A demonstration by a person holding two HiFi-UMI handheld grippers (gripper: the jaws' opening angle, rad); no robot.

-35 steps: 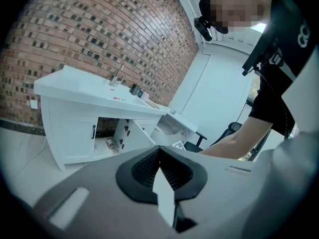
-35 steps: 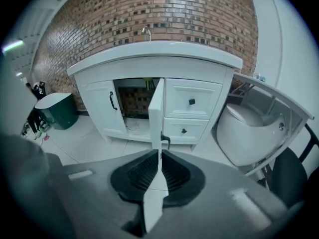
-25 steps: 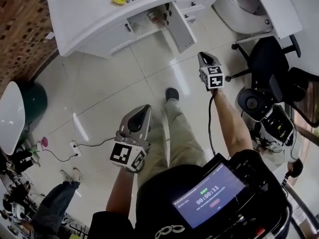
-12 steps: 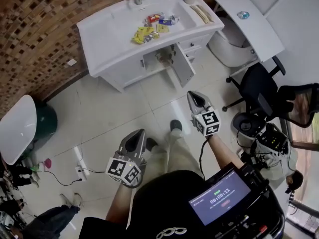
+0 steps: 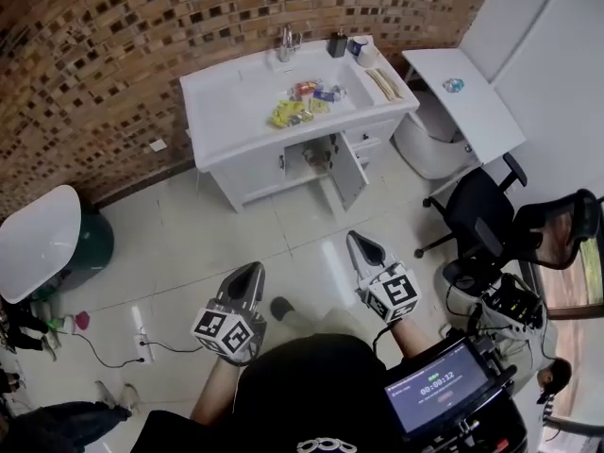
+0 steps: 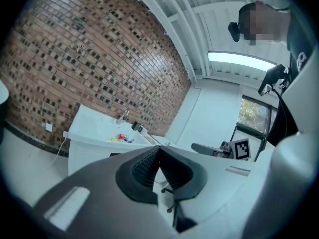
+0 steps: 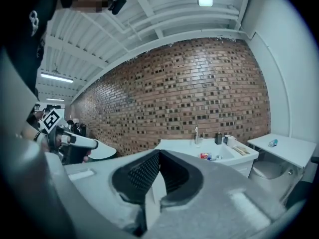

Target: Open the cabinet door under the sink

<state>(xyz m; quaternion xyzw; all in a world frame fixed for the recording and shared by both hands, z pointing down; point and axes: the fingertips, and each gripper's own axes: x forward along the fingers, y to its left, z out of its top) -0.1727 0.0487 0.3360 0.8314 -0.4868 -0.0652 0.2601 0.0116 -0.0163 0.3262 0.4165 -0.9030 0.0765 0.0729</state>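
L gripper (image 5: pixel 253 272) is held low in front of me, over the pale tiled floor (image 5: pixel 189 243). Its jaws are pressed together at the tips w/ nothing btwn them. R gripper (image 5: pixel 355 240) is the same: jaws closed and empty, held a bit further fwd than the L one. Both point roughly toward the white sink cabinet (image 5: pixel 247 163) and both are well apart from it, touching nothing.

The cabinet stands against the brick wall (image 5: pixel 142 36). The cabinet door (image 5: pixel 351 173) under the sink is already swung out toward me, on the R side of the opening, so the inside compartment (image 5: pixel 316 154) shows. Can't tell what's in there, just smth dark and small.

Up top, the sink basin (image 5: pixel 255 97) holds a few colourful packets (image 5: pixel 300 102), yellow ones nearest me. The faucet (image 5: pixel 286 41) is at the back edge, w/ a dark bottle (image 5: pixel 337 44) and a cup (image 5: pixel 359 45) beside it.

R of the cabinet is a white table (image 5: pixel 472 111), w/ a black office chair (image 5: pixel 477 217) nearer me. Far L there's a white round tabletop (image 5: pixel 38 232) just beside a green bin (image 5: pixel 92 237). My shoe (image 5: pixel 280 307) shows btwn the two grippers.
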